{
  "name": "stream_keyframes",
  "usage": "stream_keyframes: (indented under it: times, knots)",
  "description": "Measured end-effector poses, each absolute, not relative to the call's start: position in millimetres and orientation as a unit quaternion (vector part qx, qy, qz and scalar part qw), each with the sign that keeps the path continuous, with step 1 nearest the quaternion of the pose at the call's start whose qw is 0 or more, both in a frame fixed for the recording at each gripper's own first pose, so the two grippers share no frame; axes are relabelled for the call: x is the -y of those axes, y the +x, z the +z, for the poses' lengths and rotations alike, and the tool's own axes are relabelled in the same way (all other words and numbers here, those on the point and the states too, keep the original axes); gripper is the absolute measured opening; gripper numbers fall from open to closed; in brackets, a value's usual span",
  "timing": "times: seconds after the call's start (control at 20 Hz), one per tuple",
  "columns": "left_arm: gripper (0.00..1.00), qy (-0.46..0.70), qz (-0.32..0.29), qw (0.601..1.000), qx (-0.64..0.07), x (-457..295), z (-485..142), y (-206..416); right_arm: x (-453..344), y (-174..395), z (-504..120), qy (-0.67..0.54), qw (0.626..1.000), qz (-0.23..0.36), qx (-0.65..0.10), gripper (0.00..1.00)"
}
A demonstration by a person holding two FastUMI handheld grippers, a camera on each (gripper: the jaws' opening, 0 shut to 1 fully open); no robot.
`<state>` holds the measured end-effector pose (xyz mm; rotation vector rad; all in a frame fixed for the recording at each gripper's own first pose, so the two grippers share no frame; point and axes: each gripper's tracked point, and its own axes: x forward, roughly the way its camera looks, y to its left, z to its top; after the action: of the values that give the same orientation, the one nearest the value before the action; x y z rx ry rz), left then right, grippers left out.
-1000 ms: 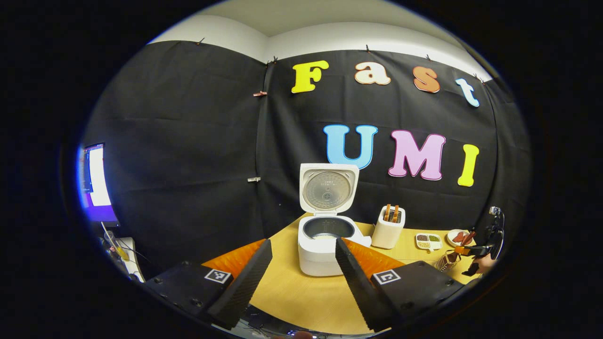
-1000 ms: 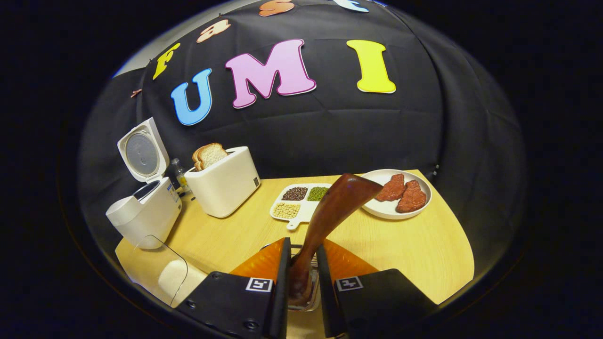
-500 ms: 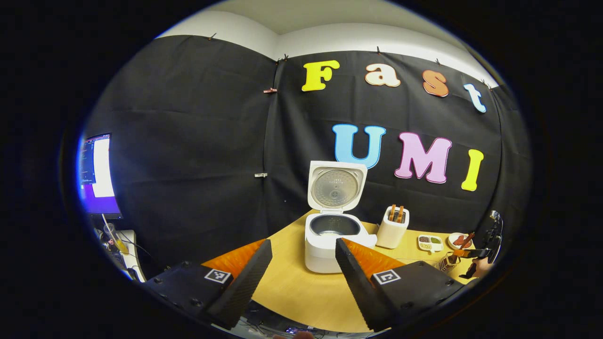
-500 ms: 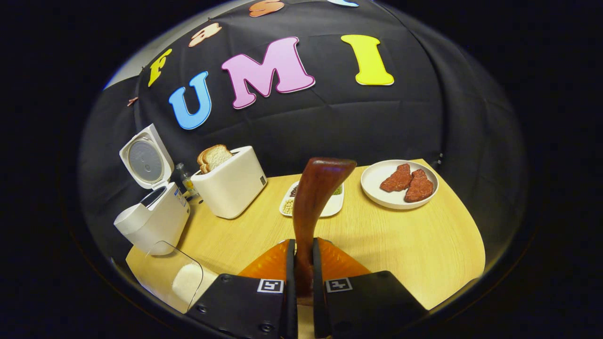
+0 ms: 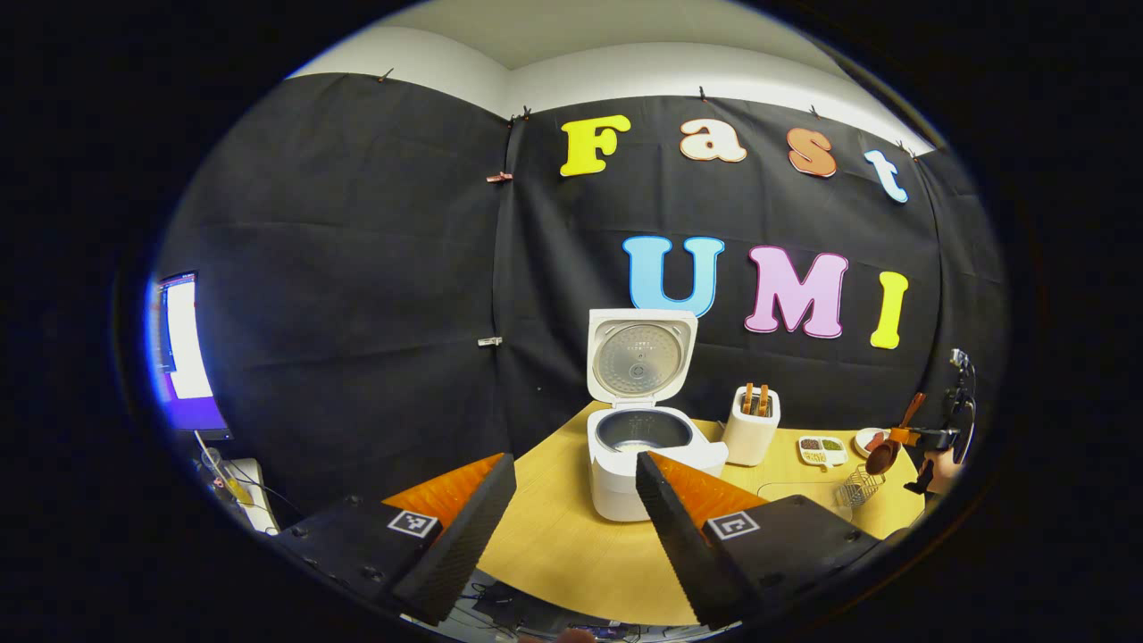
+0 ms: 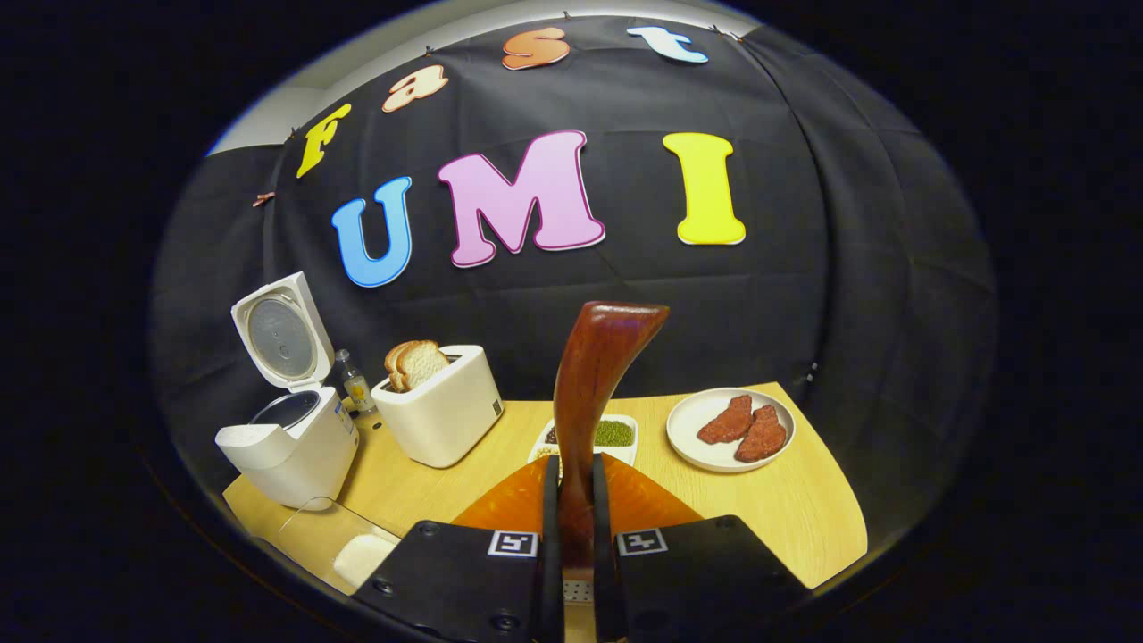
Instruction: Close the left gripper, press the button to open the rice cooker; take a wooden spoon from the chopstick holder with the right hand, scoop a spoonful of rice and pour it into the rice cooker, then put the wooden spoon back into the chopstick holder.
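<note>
The white rice cooker [image 5: 625, 469] stands on the wooden table with its lid [image 5: 640, 355] swung up. My left gripper [image 5: 576, 462] hovers open in front of it, nothing between its fingers. In the right gripper view, my right gripper [image 6: 571, 500] is shut on the handle of the dark wooden spoon [image 6: 596, 375], which rises upright from the jaws. In the left gripper view, that spoon [image 5: 887, 451] hangs bowl-down just above the wire chopstick holder [image 5: 855, 488]. A clear container with white rice [image 6: 357, 552] lies at the table's near left.
A white toaster [image 6: 442, 413] with bread stands right of the cooker [image 6: 287, 438], with a small bottle [image 6: 357, 389] between them. A divided dish of beans [image 6: 614, 434] and a plate of red meat [image 6: 728, 429] sit farther right. A monitor [image 5: 179, 353] glows at far left.
My right gripper has shut on the spoon handle and lifted the spoon up out of the chopstick holder. The left gripper has stayed open, shifting only slightly.
</note>
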<state>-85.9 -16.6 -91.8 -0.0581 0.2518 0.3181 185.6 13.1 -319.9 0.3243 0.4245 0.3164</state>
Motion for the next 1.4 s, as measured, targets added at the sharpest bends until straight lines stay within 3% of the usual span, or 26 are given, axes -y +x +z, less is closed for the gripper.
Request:
stream_keyframes:
  times: [0.3,0.55,0.75,0.95,1.0,1.05,1.4]
  knots:
    - [0.94,-0.039,0.131,0.983,-0.121,-6.0,-98.8,-67.4,-48.9,158.7,-230.1,0.17,0.956,0.18,-0.154,0.17]
    - [0.94,-0.015,0.097,0.988,-0.117,-18.6,-98.8,-49.0,-108.6,114.2,-200.5,0.161,0.951,0.22,-0.148,0.17]
    - [0.94,-0.006,0.066,0.992,-0.106,-21.4,-94.6,-34.8,-152.9,88.0,-224.0,0.128,0.95,0.229,-0.17,0.17]
    - [0.94,-0.015,0.047,0.993,-0.112,-27.0,-103.6,-32.0,-177.9,65.0,-287.0,0.049,0.954,0.204,-0.212,0.17]
    - [0.94,-0.012,0.045,0.993,-0.113,-31.0,-104.4,-32.7,-184.1,59.2,-302.2,0.022,0.954,0.201,-0.221,0.22]
    - [0.94,-0.008,0.043,0.993,-0.114,-34.8,-103.5,-32.2,-190.6,55.0,-316.0,-0.002,0.952,0.2,-0.231,0.17]
    - [0.94,-0.013,0.035,0.993,-0.116,-53.0,-110.9,-35.2,-202.7,42.4,-361.4,-0.131,0.947,0.163,-0.242,0.17]
